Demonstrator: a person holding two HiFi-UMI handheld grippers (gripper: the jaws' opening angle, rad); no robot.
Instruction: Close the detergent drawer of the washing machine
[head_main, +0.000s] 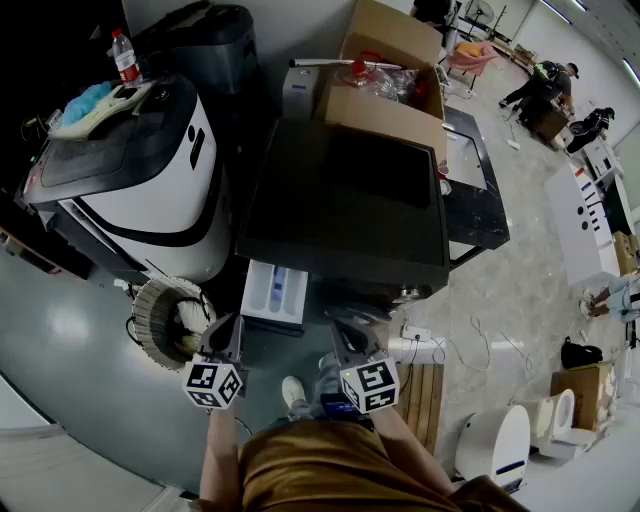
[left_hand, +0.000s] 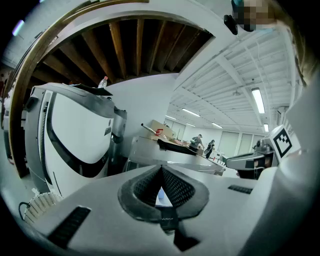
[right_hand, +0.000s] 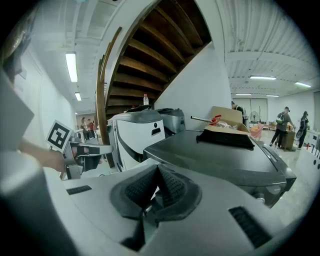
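Observation:
The dark grey washing machine (head_main: 350, 200) stands in the middle of the head view. Its white detergent drawer (head_main: 275, 292), with blue inside, is pulled out from the front at the left. My left gripper (head_main: 228, 322) hovers just in front of and slightly left of the drawer, shut and empty. My right gripper (head_main: 346, 326) hangs in front of the machine to the drawer's right, also shut with nothing in it. In the left gripper view a sliver of the drawer (left_hand: 161, 198) shows between the pads. The right gripper view shows the machine's top (right_hand: 220, 155).
A white and black appliance (head_main: 150, 170) with a bottle (head_main: 124, 55) on it stands at the left. A cardboard box (head_main: 385, 75) sits on the machine's back. A white basket (head_main: 165, 315), a power strip (head_main: 415, 333) and a wooden pallet (head_main: 425, 395) lie on the floor.

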